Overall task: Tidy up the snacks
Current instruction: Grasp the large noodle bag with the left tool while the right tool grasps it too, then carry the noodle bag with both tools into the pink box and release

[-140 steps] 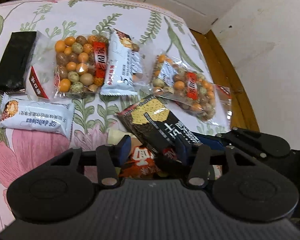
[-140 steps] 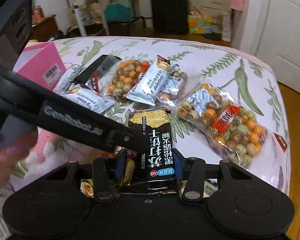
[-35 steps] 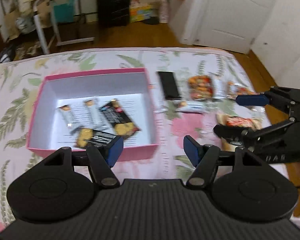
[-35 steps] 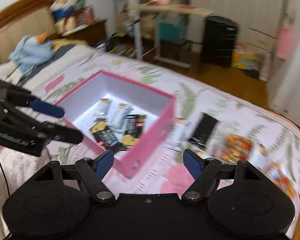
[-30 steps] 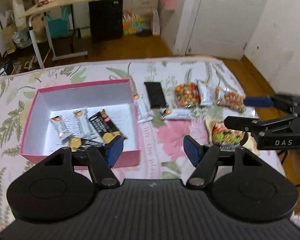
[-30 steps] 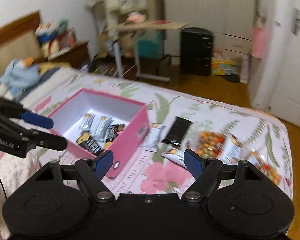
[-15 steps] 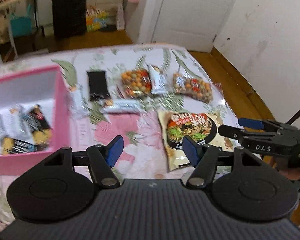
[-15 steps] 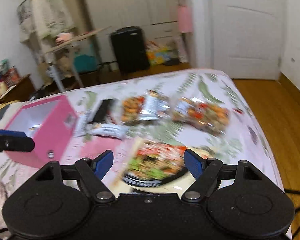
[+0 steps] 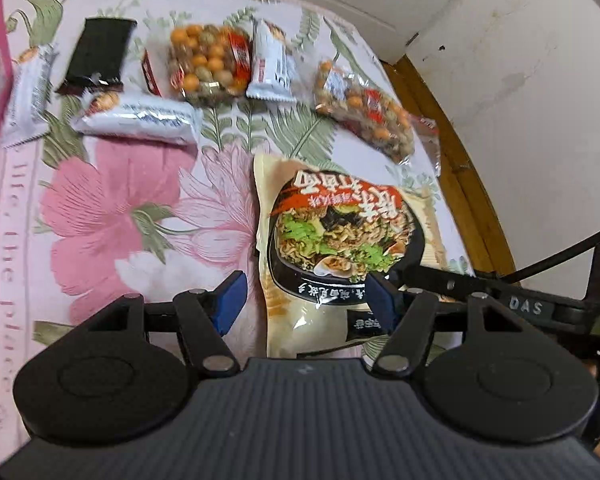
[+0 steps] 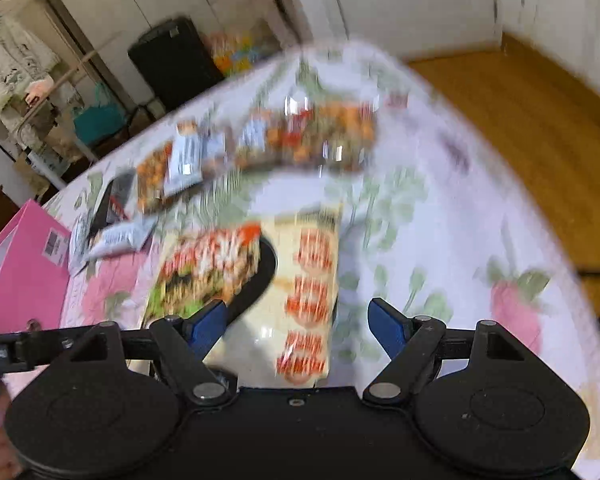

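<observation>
A large beige instant-noodle packet [image 9: 340,236] lies flat on the floral cloth. My left gripper [image 9: 305,305] hovers over its near end, open, with the blue pads either side of the packet and not pressing it. My right gripper [image 10: 296,326] is open too. It is low over the same packet [image 10: 252,280], and that view is blurred by motion. One of its black fingers [image 9: 440,280] reaches in from the right, beside my left gripper's right pad.
Farther back lie two bags of coated nuts [image 9: 208,64] [image 9: 364,120], a black packet [image 9: 96,54] and white bars [image 9: 140,120] [image 9: 270,66] [image 9: 28,92]. The pink box [image 10: 24,272] stands at the left. The bed edge and wooden floor [image 10: 540,128] are at the right.
Both grippers have swung right, away from the pink box, and dropped toward the noodle packet, which now fills the near view. Both stay open.
</observation>
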The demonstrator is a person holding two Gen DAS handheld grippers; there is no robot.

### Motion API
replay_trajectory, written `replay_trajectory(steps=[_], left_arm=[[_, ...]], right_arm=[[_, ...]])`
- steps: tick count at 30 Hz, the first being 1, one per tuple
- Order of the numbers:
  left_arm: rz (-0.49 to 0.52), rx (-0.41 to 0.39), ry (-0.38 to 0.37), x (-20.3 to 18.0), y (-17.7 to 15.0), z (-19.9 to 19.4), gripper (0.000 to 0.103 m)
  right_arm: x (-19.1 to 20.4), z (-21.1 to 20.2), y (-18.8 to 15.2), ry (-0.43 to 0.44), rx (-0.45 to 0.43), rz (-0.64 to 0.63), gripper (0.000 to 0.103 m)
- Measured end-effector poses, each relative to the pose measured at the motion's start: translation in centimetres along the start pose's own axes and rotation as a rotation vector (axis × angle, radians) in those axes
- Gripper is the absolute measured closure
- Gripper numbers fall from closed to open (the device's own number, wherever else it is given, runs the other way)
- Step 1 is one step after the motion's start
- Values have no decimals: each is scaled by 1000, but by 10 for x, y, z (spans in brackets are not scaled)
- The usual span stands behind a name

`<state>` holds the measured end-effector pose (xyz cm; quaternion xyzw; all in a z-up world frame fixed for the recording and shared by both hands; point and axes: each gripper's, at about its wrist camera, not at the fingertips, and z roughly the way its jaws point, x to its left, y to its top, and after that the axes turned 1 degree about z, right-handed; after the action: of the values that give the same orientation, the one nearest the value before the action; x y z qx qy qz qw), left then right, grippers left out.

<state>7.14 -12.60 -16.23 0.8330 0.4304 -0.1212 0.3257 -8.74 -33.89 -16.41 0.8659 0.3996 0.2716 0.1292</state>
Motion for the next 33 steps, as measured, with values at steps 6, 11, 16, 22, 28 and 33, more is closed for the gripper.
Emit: replay_trajectory(steps=[6,11,16,22,28,33], left_arm=[[-39,72,-55,1,0,27,53],[32,78,-41,-12,-2,17,64],[40,110,-35,-19,-5,3,64],[63,113,-2,-22,-9,-33,64],[55,106,26,-18,-13,-72,64],[38,90,37,-7,-12,-103,64]], right_arm=[[-15,10,2,104,40,102,24],[-3,-1,9,122,65,75,55],[19,-16,9,89,76,4,59],[43,-33,6,105,87,-47,59],[74,-50,3,124,102,-97,59],[110,-63,2,133,116,-173,59]])
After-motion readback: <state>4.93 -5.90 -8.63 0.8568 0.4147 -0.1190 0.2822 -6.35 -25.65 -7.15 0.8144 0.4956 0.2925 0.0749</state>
